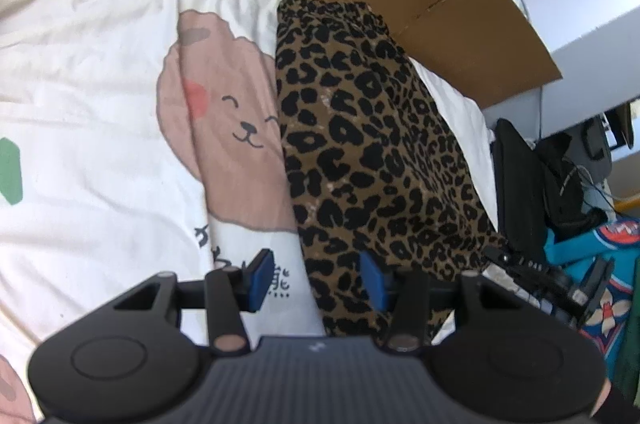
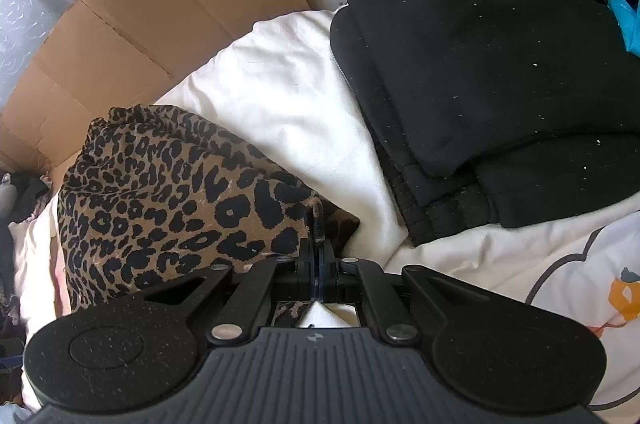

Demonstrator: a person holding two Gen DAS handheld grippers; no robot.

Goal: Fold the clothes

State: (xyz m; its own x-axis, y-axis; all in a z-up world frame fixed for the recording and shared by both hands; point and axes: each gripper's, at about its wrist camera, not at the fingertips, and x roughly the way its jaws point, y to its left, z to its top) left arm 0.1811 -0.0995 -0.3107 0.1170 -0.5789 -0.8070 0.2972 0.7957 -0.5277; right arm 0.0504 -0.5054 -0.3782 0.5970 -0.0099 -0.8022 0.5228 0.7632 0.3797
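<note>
Both grippers met the leopard garment [image 1: 368, 143]: right gripper [image 2: 318, 266] pinched a fabric corner ahead; left gripper [image 1: 318, 282] hung spread over its long folded edge.

Leopard garment [image 2: 176, 191] on bedsheet [image 2: 288, 95], left of folded clothes [image 2: 500, 71]
</note>
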